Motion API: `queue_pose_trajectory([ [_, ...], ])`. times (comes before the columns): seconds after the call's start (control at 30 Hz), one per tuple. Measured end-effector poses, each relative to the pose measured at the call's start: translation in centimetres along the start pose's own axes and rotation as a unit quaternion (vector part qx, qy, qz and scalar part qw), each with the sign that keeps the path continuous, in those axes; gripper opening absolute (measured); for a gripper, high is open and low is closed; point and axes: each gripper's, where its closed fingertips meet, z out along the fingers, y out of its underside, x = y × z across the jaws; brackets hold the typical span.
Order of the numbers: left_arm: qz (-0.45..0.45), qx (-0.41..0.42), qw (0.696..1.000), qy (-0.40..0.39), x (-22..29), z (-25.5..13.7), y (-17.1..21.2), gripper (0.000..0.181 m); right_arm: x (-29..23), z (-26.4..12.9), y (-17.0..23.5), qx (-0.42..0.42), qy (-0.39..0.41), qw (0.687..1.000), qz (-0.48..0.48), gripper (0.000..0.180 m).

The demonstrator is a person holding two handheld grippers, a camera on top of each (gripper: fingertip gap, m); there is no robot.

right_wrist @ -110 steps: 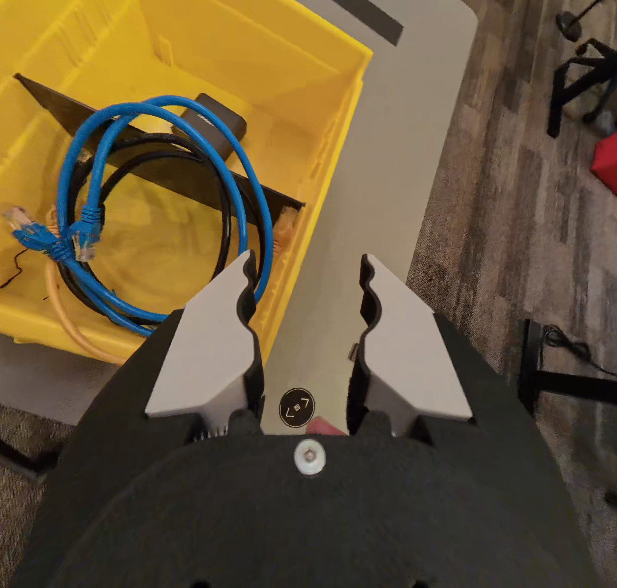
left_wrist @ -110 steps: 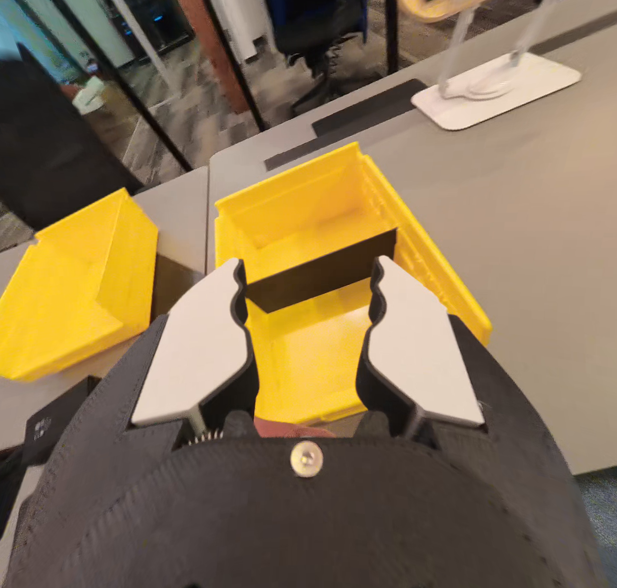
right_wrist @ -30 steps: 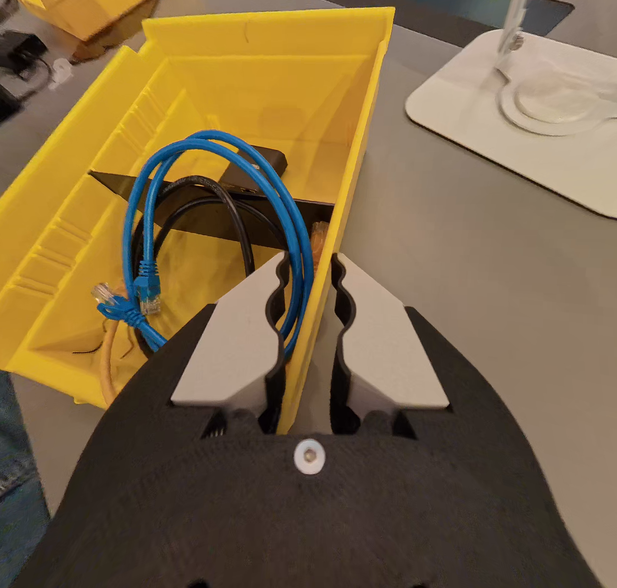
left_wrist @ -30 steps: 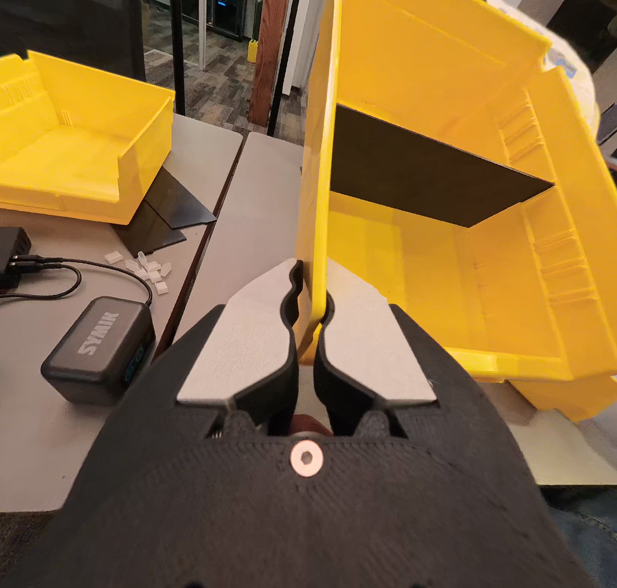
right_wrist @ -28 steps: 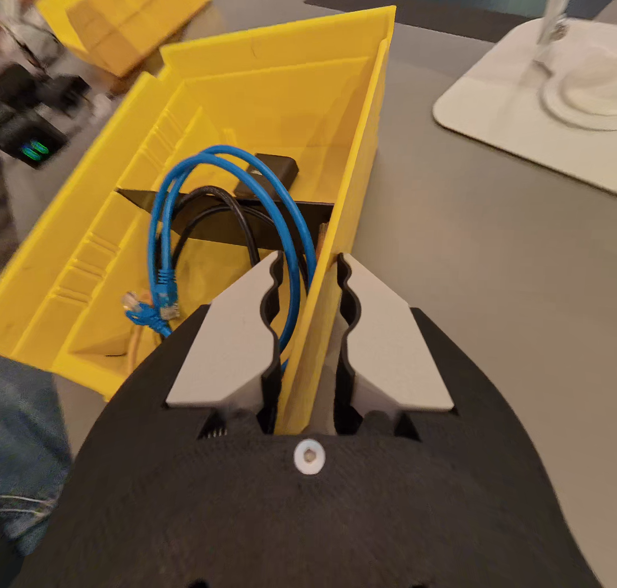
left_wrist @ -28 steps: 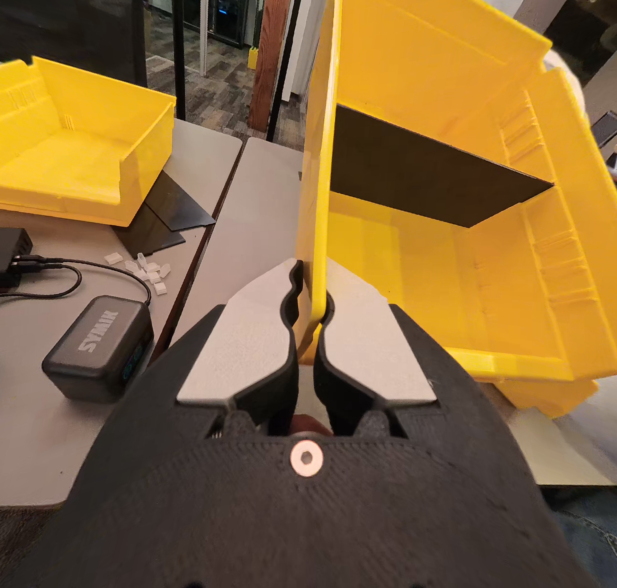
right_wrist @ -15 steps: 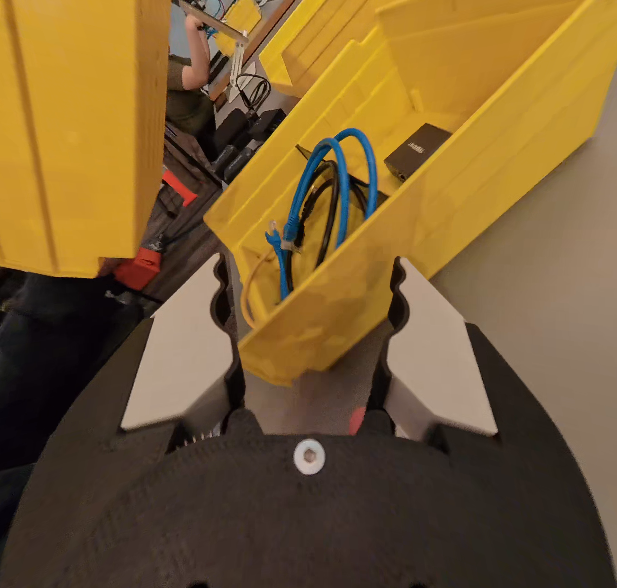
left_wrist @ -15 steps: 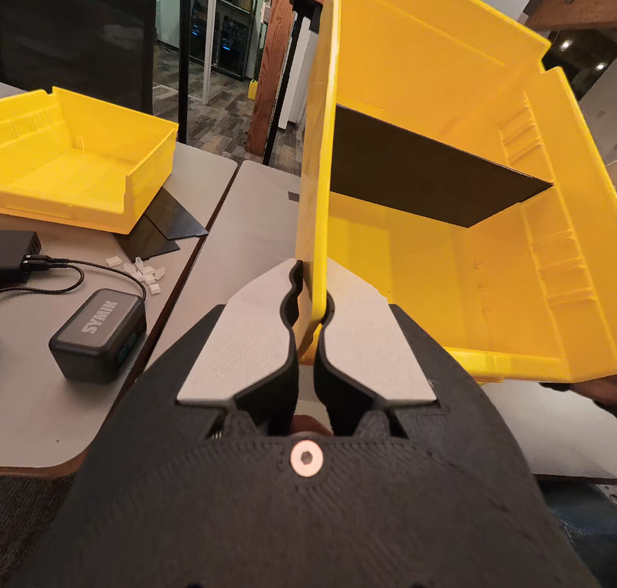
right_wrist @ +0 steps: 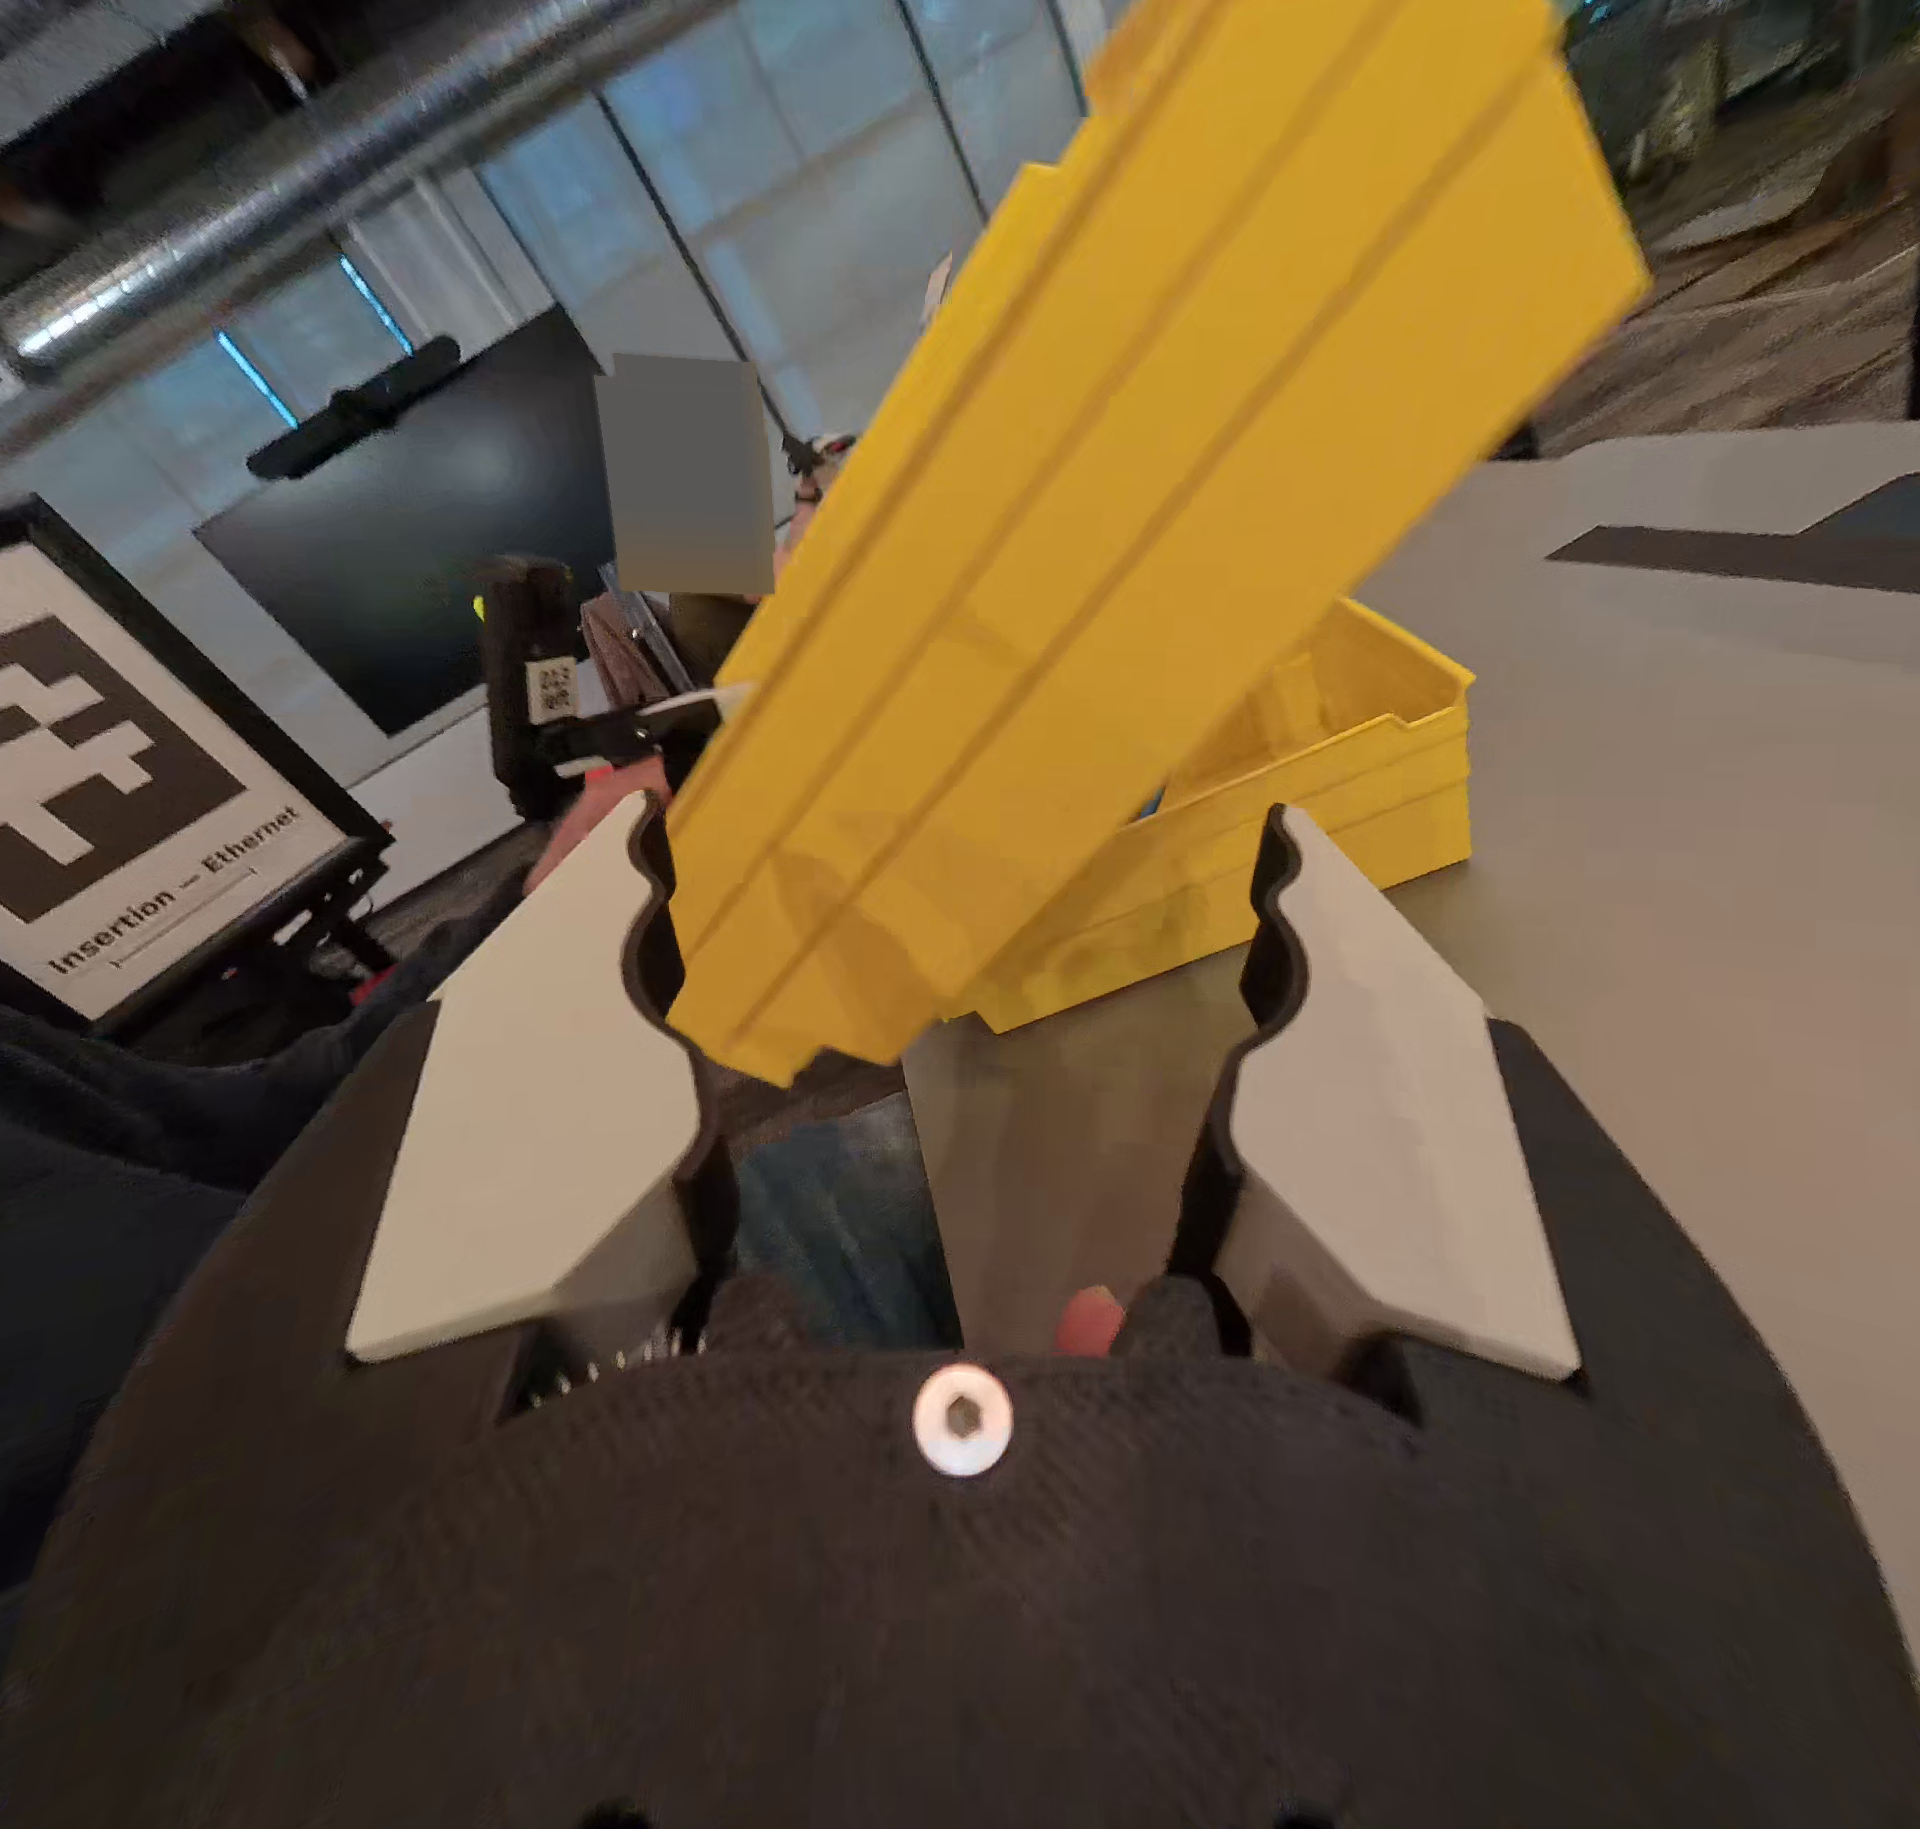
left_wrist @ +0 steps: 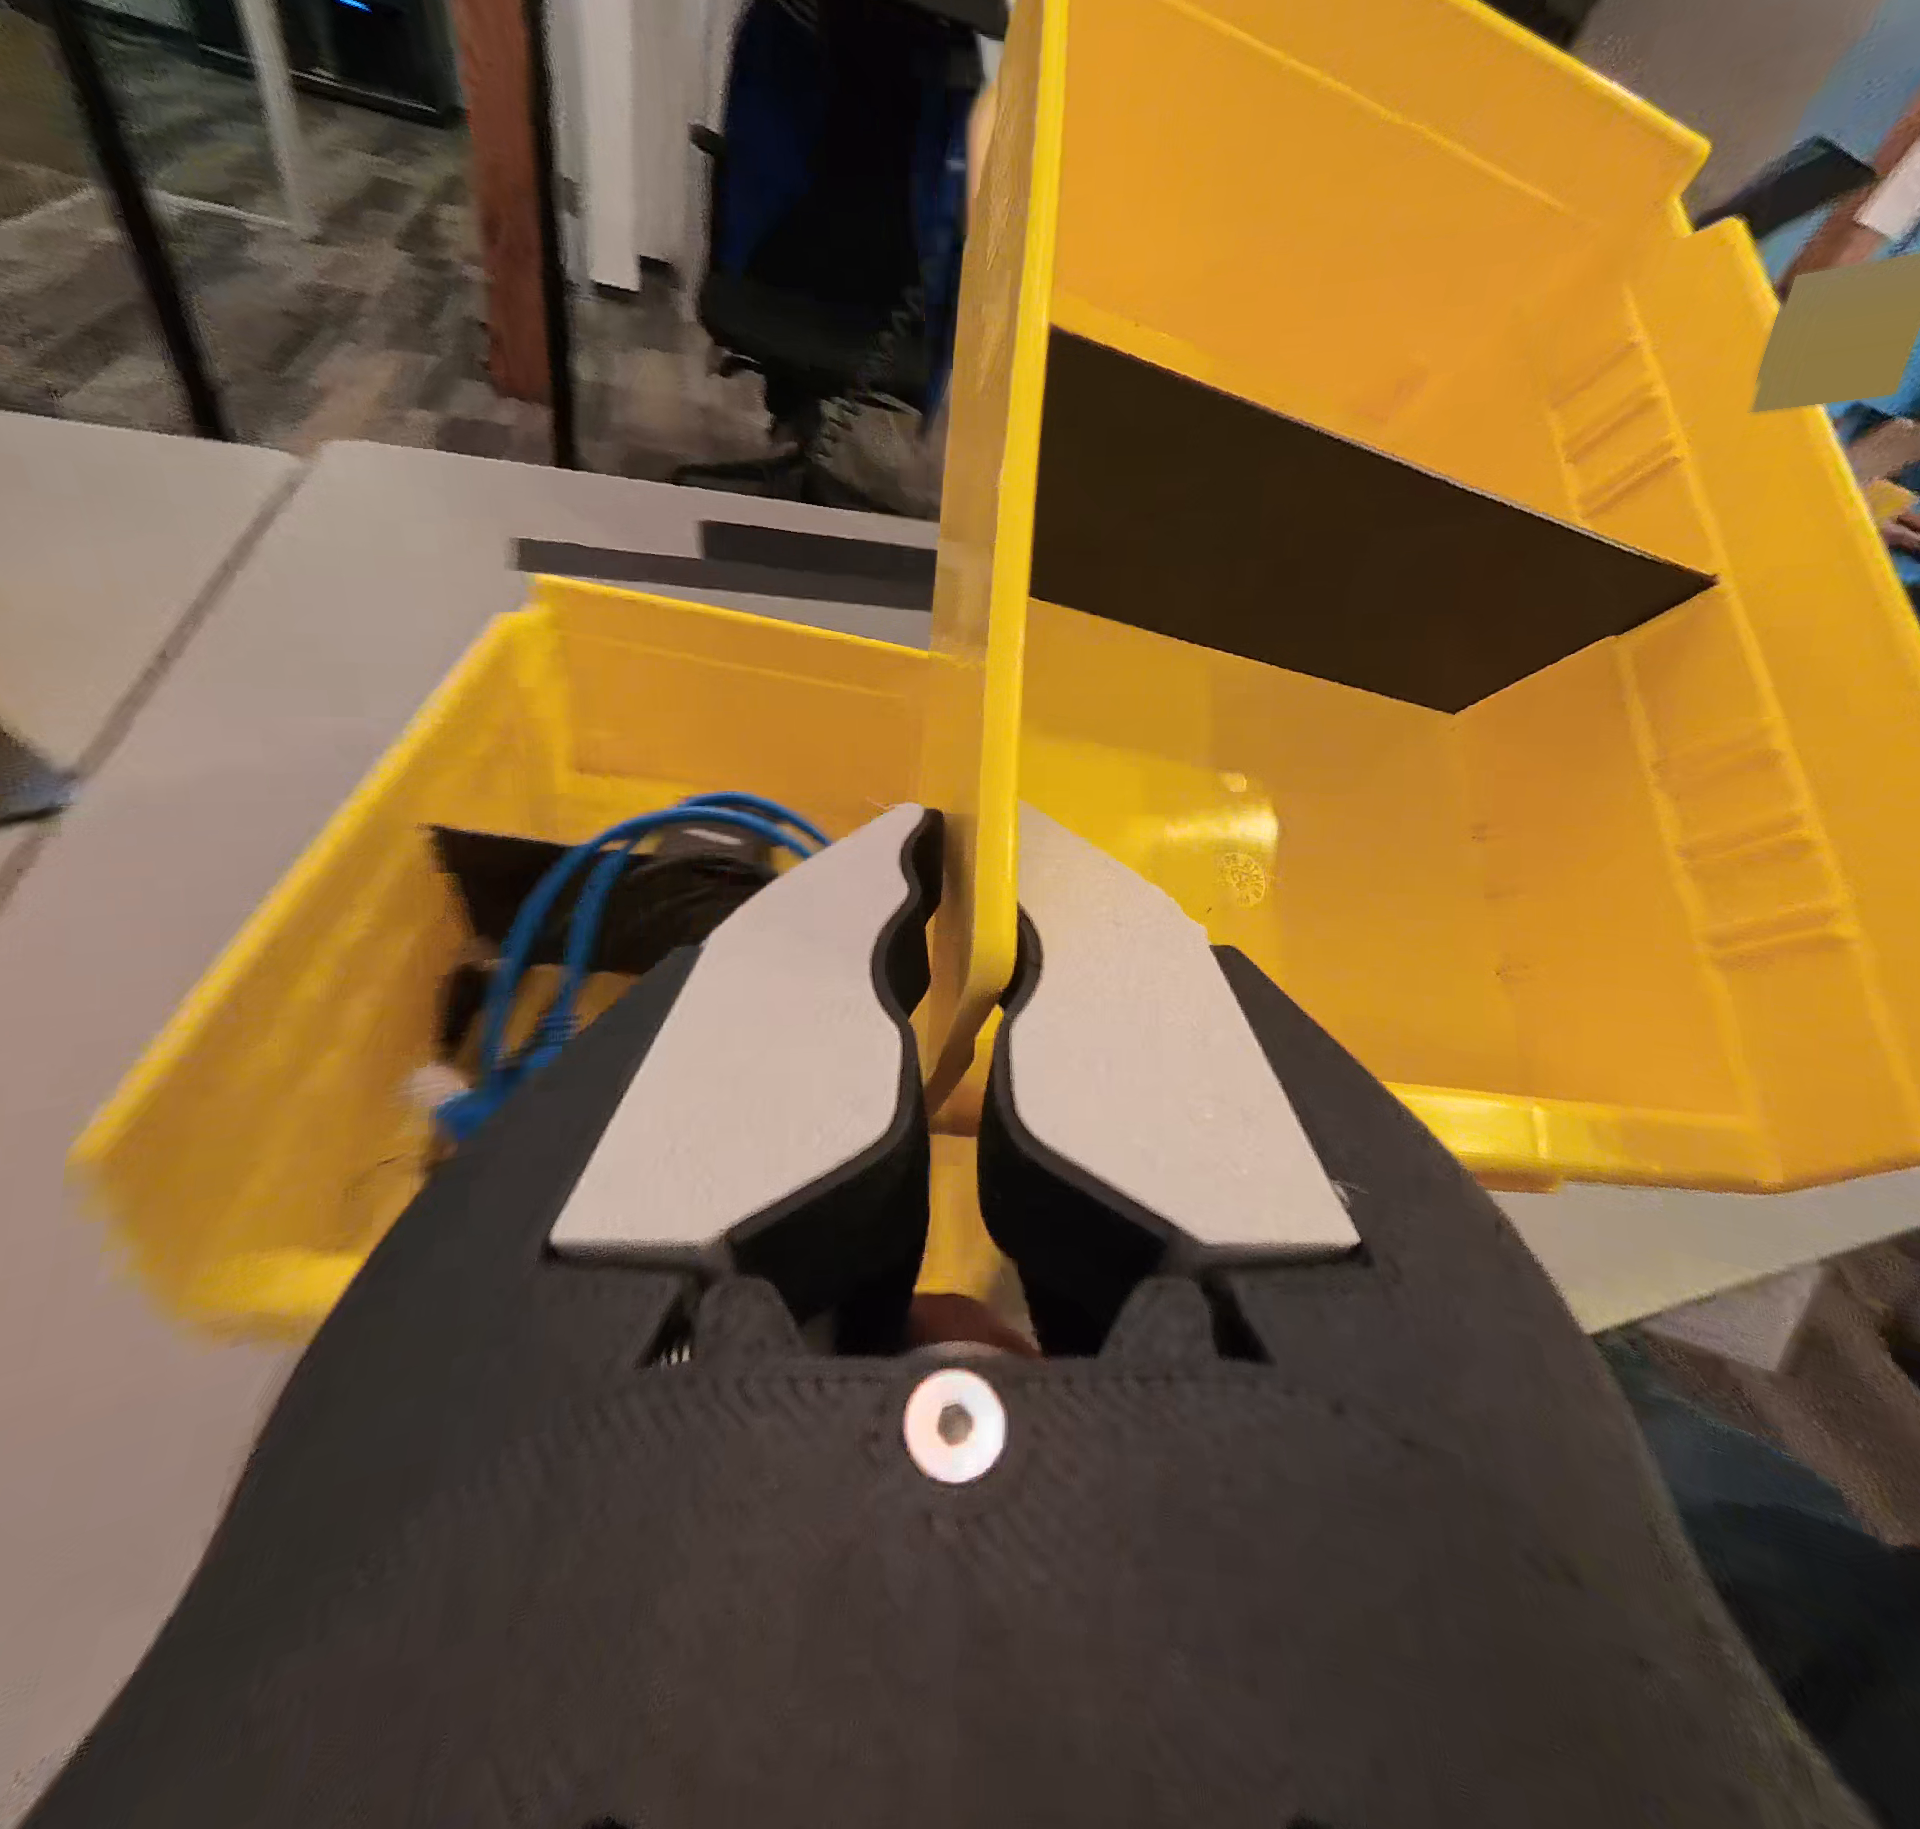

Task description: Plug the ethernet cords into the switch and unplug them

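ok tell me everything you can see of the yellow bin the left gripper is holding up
The lifted yellow bin looks like smooth moulded plastic, open-topped, with ribbed slots down one inner wall and a black divider panel across its middle. It appears empty. The left gripper is shut on one thin side wall, whose edge runs up between the fingers. It hangs tilted in the air above a second yellow bin on the grey table. In the right wrist view its ridged underside shows.

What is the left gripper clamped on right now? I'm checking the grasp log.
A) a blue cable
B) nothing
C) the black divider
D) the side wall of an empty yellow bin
D: the left gripper is shut on the wall of the lifted empty yellow bin.
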Motion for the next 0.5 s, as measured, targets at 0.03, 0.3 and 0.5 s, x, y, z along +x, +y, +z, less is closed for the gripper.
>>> queue_pose_trajectory([
  [0.03, 0.000, -0.012, 1.000, 0.017, 1.7, 1.4, 0.6, 0.004, -0.3, -1.2, -0.4, 0.014, 0.004, 1.000, 0.000, 0.111],
  [0.3, 0.026, -0.096, 0.987, 0.124, 14.9, 10.8, 7.3, 0.004, 2.6, -12.6, 0.7, 0.082, 0.146, 0.986, -0.018, 0.105],
  [0.5, 0.045, -0.173, 0.968, 0.175, 21.9, 16.4, 14.6, 0.004, 8.5, -20.5, 3.5, 0.086, 0.256, 0.962, 0.041, 0.112],
])
